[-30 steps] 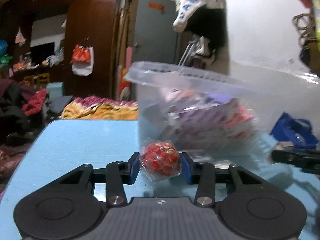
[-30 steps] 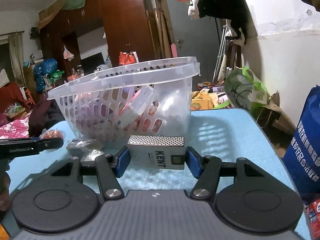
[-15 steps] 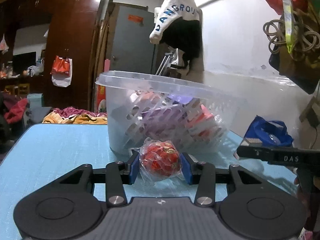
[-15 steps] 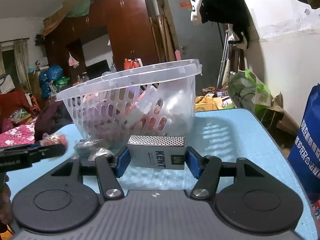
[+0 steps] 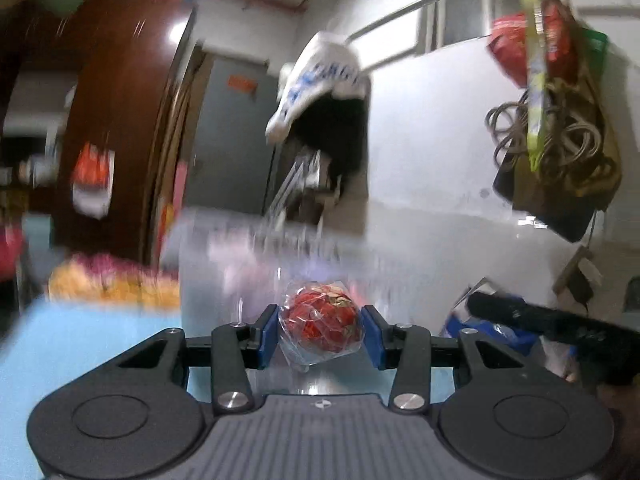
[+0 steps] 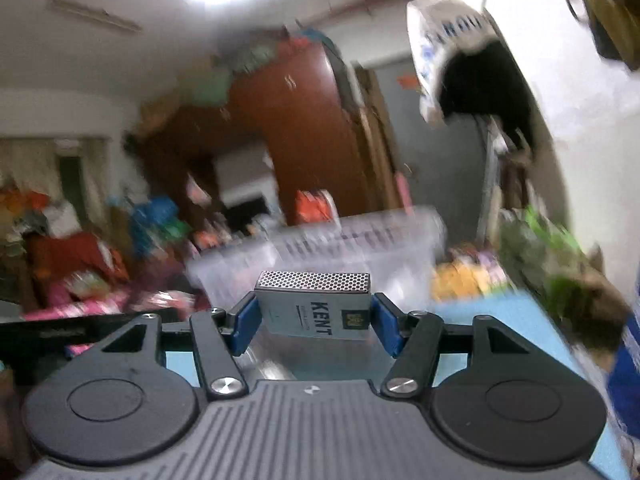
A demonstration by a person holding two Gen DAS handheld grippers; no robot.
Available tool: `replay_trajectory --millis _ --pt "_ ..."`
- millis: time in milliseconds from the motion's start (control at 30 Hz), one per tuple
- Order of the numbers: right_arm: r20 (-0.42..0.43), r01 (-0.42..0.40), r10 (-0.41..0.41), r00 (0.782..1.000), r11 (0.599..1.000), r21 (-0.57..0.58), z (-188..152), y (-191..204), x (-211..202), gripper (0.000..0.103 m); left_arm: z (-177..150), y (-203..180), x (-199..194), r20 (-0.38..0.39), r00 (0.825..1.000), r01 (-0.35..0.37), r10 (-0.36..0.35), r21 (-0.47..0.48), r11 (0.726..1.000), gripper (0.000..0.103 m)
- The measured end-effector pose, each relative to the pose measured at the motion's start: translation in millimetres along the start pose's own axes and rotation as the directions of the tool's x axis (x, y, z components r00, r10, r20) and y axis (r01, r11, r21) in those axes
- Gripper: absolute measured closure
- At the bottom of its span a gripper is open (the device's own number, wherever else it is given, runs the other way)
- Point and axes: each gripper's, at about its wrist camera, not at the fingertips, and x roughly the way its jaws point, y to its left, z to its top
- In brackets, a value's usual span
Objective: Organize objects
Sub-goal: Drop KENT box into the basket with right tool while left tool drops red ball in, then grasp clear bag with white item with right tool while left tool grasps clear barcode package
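My left gripper (image 5: 320, 334) is shut on a red ball wrapped in clear plastic (image 5: 322, 326), held up in front of the blurred translucent basket (image 5: 256, 264). A grey KENT cigarette pack (image 6: 314, 308) sits squeezed between the blue pads of my right gripper (image 6: 314, 322), lifted level with the basket rim (image 6: 360, 232). The basket stands on the light blue table (image 5: 88, 336) and holds several packets, blurred here. The right gripper's black body (image 5: 560, 320) shows at the right edge of the left wrist view; the left gripper's body (image 6: 60, 330) shows at the left of the right wrist view.
A blue bag (image 5: 492, 328) lies at the table's right side. Clothes and cables hang on the white wall (image 5: 440, 160). A dark wooden wardrobe (image 6: 304, 136) and piles of clothing fill the room behind. A green bag (image 6: 540, 248) sits beyond the table's far right.
Both grippers have risen and tilted upward with their objects still gripped. The basket now sits lower in both views and more ceiling and wall show.
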Motion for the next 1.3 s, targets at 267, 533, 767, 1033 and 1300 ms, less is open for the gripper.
replay_trajectory --millis 267,533,767,1033,1300 --pt "-0.067 0.086 -0.102 0.993 0.975 -0.205 112.4 3.4 101.6 0.037 106.7 -1.5 120.4 -0.154 0.987 -0.045 0.046 0.007 0.999 0.053" --pt "-0.169 0.079 -0.105 0.98 0.985 -0.153 91.5 -16.3 115.0 0.0 77.3 3.7 108.9 -0.198 0.979 -0.036 0.038 0.012 0.999 0.021" --pt "-0.174 0.073 -0.089 0.981 0.993 -0.097 28.0 0.3 61.9 0.0 14.8 11.2 28.7 -0.12 0.981 -0.149 0.15 0.016 0.989 0.012" --pt "-0.529 -0.058 0.044 0.847 0.998 -0.011 -27.7 15.5 152.8 0.026 -14.7 57.6 41.5 -0.217 0.947 -0.259 0.235 -0.087 0.962 0.012" --pt "-0.513 -0.055 -0.014 0.858 0.991 -0.119 -27.0 24.2 131.6 0.056 -28.8 42.0 60.3 -0.305 0.929 -0.229 0.209 -0.03 0.973 0.012"
